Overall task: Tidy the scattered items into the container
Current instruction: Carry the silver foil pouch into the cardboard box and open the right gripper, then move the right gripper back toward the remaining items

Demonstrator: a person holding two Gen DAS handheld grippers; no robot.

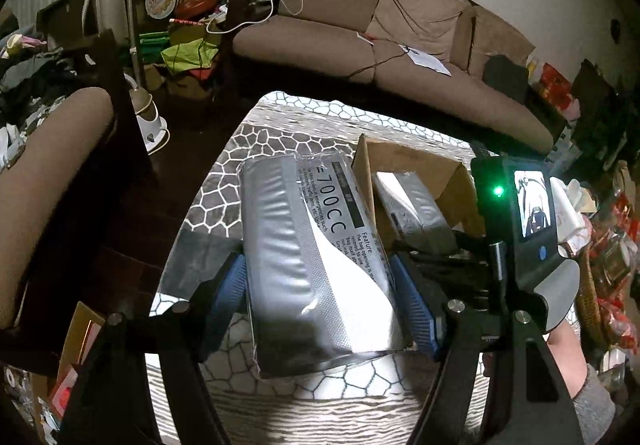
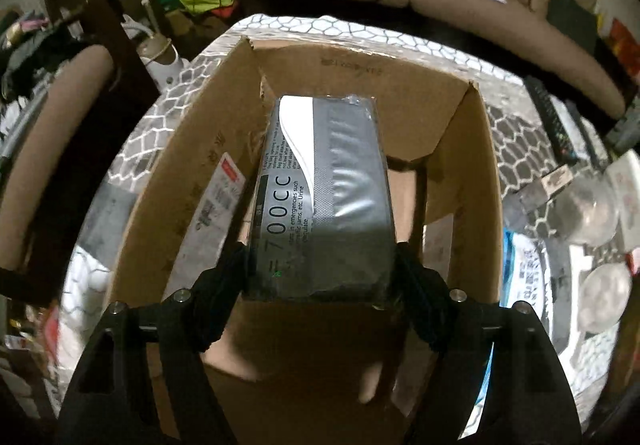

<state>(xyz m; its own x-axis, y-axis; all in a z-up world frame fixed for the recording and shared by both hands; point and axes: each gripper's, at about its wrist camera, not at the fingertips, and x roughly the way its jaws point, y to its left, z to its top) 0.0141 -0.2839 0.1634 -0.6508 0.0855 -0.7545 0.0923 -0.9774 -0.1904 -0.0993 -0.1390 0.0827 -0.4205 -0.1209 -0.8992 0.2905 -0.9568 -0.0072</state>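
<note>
box (image 2: 472,165) on table (image 1: 256,133) | one pack (image 2: 324,201) inside box — second pack (image 1: 316,269) just left of box | sofa (image 1: 320,41) behind table

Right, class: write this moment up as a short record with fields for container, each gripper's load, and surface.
container: open brown cardboard box
left gripper: closed on a silver-grey plastic pack printed 700CC, beside the box, above the cloth
right gripper: jaws either side of a matching silver-grey pack, inside the box
surface: grey-and-white honeycomb-patterned cloth
</note>
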